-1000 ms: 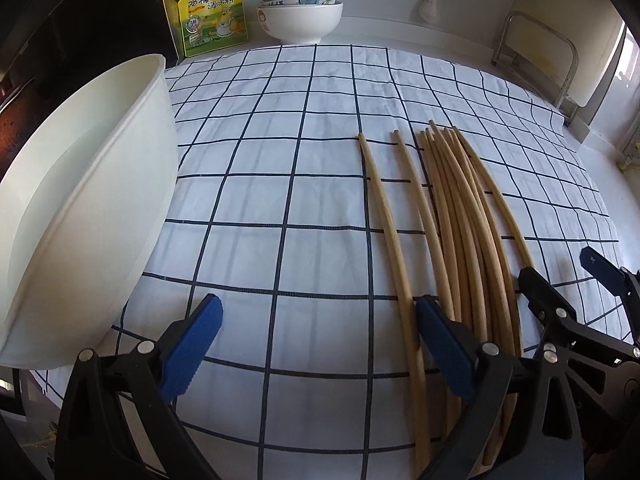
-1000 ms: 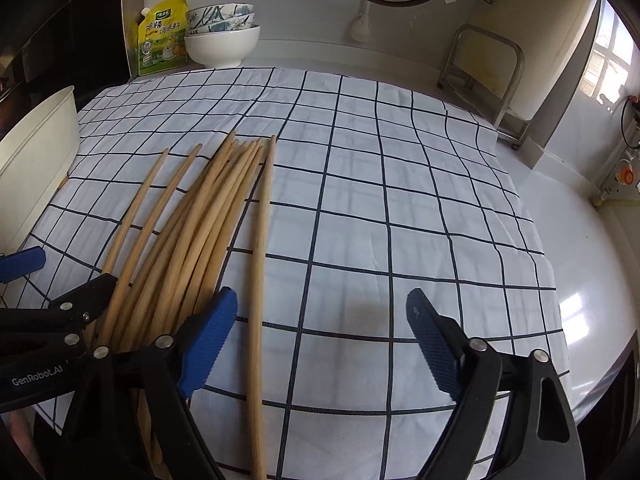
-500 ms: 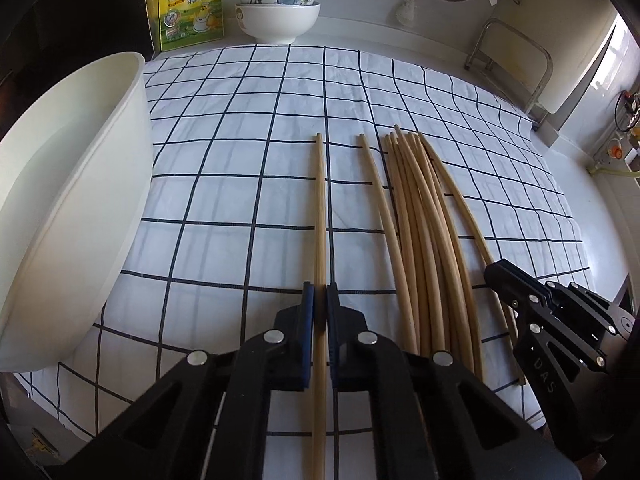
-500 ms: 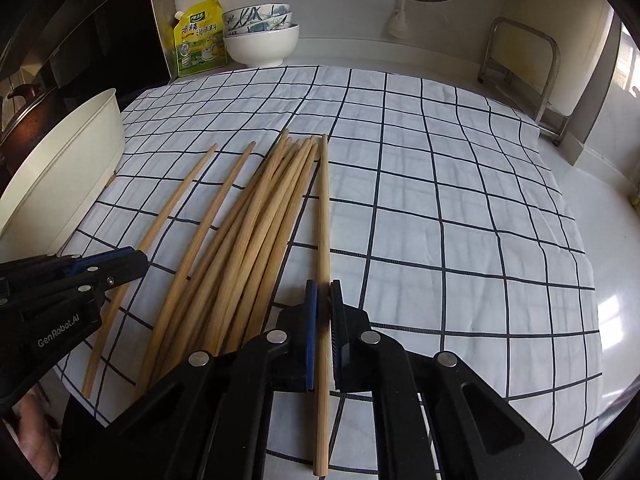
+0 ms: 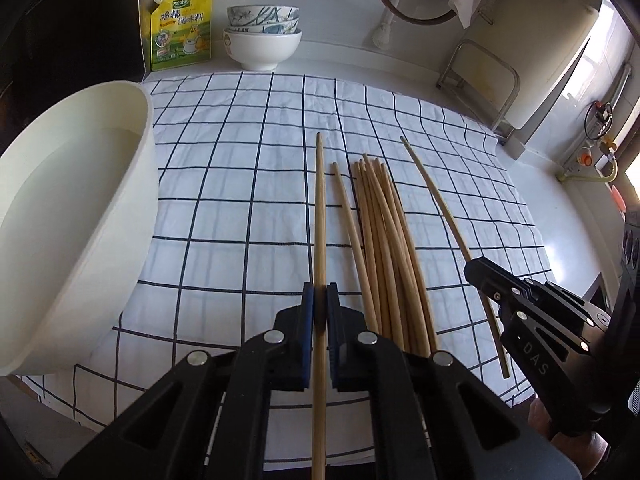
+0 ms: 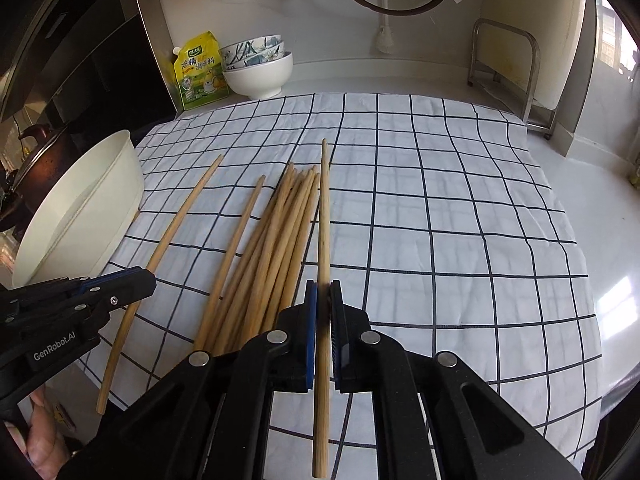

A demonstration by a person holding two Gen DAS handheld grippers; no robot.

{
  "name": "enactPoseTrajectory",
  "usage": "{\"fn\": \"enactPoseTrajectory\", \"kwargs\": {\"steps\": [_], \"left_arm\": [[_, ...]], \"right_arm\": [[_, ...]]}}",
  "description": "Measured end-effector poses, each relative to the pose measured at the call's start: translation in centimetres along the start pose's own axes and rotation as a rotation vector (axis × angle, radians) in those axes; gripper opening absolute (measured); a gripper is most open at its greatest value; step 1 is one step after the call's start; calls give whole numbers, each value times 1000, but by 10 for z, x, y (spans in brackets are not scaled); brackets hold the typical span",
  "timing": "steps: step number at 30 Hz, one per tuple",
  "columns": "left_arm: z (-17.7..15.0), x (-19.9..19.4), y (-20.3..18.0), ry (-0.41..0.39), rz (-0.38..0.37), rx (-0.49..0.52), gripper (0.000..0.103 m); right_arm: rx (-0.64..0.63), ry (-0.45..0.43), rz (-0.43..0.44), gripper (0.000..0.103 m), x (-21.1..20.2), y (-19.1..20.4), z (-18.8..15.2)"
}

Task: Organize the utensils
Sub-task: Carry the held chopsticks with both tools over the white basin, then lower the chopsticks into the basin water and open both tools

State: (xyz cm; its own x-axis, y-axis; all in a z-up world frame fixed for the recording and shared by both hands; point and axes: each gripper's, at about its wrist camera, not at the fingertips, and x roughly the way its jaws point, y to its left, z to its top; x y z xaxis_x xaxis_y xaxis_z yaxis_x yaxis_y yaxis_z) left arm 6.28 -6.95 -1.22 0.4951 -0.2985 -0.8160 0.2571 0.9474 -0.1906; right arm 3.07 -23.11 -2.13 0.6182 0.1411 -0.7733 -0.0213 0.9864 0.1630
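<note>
**A:** Which step was in hand?

**B:** Picking chopsticks off the checked cloth [image 5: 240, 184]. The left gripper [image 5: 319, 312] was clamped on one chopstick [image 5: 319, 216], the right gripper [image 6: 323, 300] on another chopstick [image 6: 323, 216]. Each stick ran straight out ahead between the pads. The rest, a bundle [image 6: 276, 240] plus one loose stick, lay on the cloth between the two.

**A:** And next?

**B:** Probably carrying both sticks to the white tub [image 5: 80, 208] at the cloth's left edge, or pairing them; either way I judged the grips had to stay tight, since thin round sticks pivot easily.

**A:** Any change from half a second earlier?

**B:** Both grippers were clamped then too. Since then they had risen and spread apart, the held sticks lifting clear of the bundle.
</note>
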Motion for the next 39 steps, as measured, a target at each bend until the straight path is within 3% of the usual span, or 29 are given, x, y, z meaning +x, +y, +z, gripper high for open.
{"fn": "enactPoseTrajectory", "kwargs": {"steps": [6, 14, 19, 23, 28, 39], "left_arm": [[14, -43, 23, -108, 5, -38, 7], [30, -100, 109, -234, 138, -127, 7], [32, -115, 168, -269, 224, -203, 7], [31, -109, 207, -254, 259, -244, 7], [30, -85, 238, -188, 251, -264, 7], [25, -50, 263, -92, 211, -279, 7]], "right_arm": [[-44, -65, 66, 6, -25, 38, 28], [-155, -100, 211, 6, -16, 124, 62], [-228, -52, 294, 6, 16, 185, 77], [-268, 15, 334, 6, 43, 235, 85], [-306, 94, 329, 6, 74, 272, 86], [-290, 212, 256, 6, 113, 279, 74]]}}
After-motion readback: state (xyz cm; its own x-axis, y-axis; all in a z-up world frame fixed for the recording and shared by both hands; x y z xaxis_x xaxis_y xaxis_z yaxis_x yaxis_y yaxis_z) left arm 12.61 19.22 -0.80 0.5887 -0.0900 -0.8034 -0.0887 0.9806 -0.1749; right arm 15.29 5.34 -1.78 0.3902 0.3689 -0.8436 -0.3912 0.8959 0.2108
